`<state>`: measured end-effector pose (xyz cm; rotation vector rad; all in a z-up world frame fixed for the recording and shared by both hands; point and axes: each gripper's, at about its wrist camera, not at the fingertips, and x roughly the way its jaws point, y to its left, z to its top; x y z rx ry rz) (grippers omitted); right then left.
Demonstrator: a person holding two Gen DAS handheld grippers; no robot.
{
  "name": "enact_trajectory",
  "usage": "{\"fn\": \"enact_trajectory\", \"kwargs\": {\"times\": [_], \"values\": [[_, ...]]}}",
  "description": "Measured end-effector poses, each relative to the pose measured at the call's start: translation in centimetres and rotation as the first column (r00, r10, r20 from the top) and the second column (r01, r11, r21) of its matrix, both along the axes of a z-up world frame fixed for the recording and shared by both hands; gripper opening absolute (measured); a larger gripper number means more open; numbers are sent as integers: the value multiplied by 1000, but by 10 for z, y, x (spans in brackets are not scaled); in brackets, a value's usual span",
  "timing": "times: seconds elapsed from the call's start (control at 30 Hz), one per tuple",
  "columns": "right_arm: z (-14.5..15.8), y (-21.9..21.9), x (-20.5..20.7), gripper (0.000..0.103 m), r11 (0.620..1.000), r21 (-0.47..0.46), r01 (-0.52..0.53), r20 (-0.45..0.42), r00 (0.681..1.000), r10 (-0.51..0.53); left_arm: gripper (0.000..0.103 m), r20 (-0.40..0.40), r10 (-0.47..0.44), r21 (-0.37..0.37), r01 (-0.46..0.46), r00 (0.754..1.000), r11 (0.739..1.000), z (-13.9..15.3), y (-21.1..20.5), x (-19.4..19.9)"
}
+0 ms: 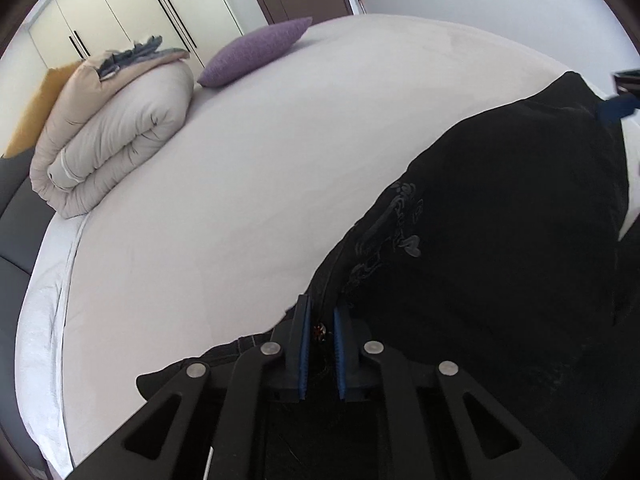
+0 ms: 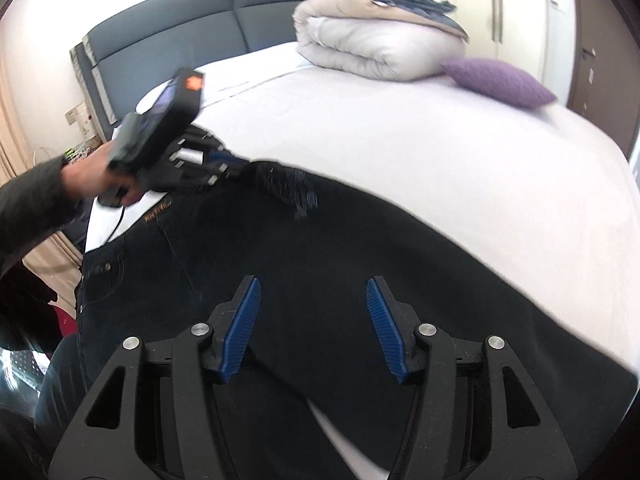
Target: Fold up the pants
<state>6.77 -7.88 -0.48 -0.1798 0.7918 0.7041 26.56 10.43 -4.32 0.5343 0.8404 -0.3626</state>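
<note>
Left gripper (image 1: 320, 318) pinches black denim pants (image 1: 500, 240) hem; right gripper (image 2: 314, 300) ribbed blue pads half-spread, empty, over smooth white sheet (image 2: 440, 152).

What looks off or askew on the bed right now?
Nothing damaged or spilled. The black pants lie skewed across the white sheet, not squared to the bed. The rolled duvet and purple pillow sit tidily near the headboard. The left tool pinches the pants' edge; the right tool is open above them.

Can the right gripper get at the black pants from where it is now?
Probably yes: the right gripper hangs directly over the black pants with its jaws apart and nothing between them and the fabric.
</note>
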Motion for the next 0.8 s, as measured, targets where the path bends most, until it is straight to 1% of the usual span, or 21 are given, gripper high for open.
{"fn": "enact_trajectory", "kwargs": {"times": [0.03,0.1,0.13,0.17,0.2,0.23,0.27,0.3,0.33,0.37,0.4,0.43,0.47,0.5,0.53,0.57,0.6,0.7,0.73,0.77,0.8], "values": [[2,6,5,54,1000,-8,-8,6,1000,8,11,23,-2,-12,2,1000,1000,-3,1,-7],[1,36,25,54,998,-47,-47,20,999,48,11,54,-5,-31,7,999,999,0,-1,-32],[-1,47,32,54,996,-72,-58,27,998,60,11,66,-11,-30,14,998,999,0,-8,-31],[-4,59,38,54,992,-108,-68,31,997,72,11,79,-22,-23,24,997,999,0,-10,-42],[-6,67,43,54,988,-133,-74,34,996,79,11,88,-30,-17,31,996,999,-3,-8,-44],[-9,74,47,54,984,-159,-78,38,996,85,11,90,-34,-18,36,995,999,-3,-5,-41],[-13,84,54,54,977,-194,-84,44,995,94,11,92,-37,-26,39,995,999,-1,-1,-45],[-16,92,58,54,973,-211,-91,40,994,102,11,92,-33,-38,37,995,999,-3,8,-27],[-18,96,60,54,971,-218,-95,36,994,105,11,90,-29,-51,34,995,998,-1,13,-21],[-21,102,64,54,968,-228,-106,28,993,115,11,88,-28,-68,34,996,997,-1,16,-24],[-22,106,65,51,965,-234,-118,25,992,127,11,90,-28,-75,35,996,997,1,17,-29],[-22,108,66,46,963,-239,-127,24,990,137,11,93,-29,-73,36,995,997,3,19,-28],[-24,116,63,30,954,-256,-153,18,986,163,11,92,-28,-73,35,995,997,3,20,-29],[-24,120,62,23,948,-270,-169,12,984,178,11,92,-27,-75,34,995,997,4,22,-28],[-24,122,59,20,945,-277,-174,14,983,185,11,92,-25,-76,33,995,997,4,23,-31],[-22,125,54,9,941,-283,-183,22,980,197,11,93,-23,-77,30,995,997,4,24,-37],[-18,127,48,7,940,-285,-189,30,978,206,11,94,-19,-77,27,995,997,6,25,-38],[-4,129,29,5,934,-289,-210,71,968,240,11,104,-17,-82,26,994,996,11,30,-48],[-5,126,23,5,930,-296,-217,81,965,251,11,106,-21,-81,30,994,996,13,32,-53],[-4,130,7,5,909,-346,-232,120,950,289,11,107,-28,-77,36,994,996,14,33,-59],[-6,136,-10,4,878,-410,-246,156,930,333,11,106,-32,-71,39,994,997,14,32,-63]]}}
